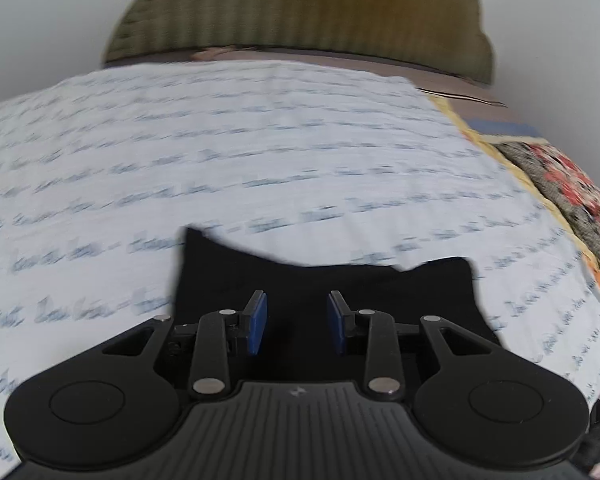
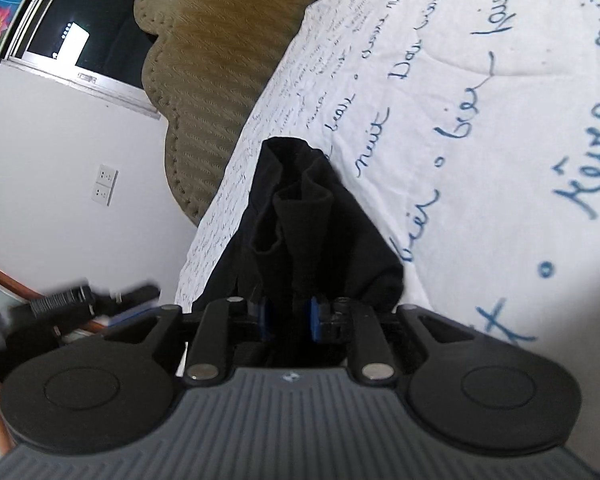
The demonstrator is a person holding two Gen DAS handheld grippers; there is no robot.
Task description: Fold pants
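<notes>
The black pants (image 1: 300,284) lie on a white bed sheet (image 1: 236,152) printed with blue handwriting. In the left wrist view my left gripper (image 1: 297,322) hovers over the pants with its blue pads (image 1: 257,324) apart, holding nothing. In the right wrist view my right gripper (image 2: 290,318) has its blue pads closed on a bunched part of the pants (image 2: 300,224), which hang in folds ahead of the fingers over the sheet (image 2: 480,128).
An olive quilted headboard (image 1: 300,8) stands behind the bed and shows in the right wrist view (image 2: 216,52). A floral blanket (image 1: 564,192) lies at the right bed edge. A white wall with sockets (image 2: 105,190) and a window (image 2: 76,28) are left.
</notes>
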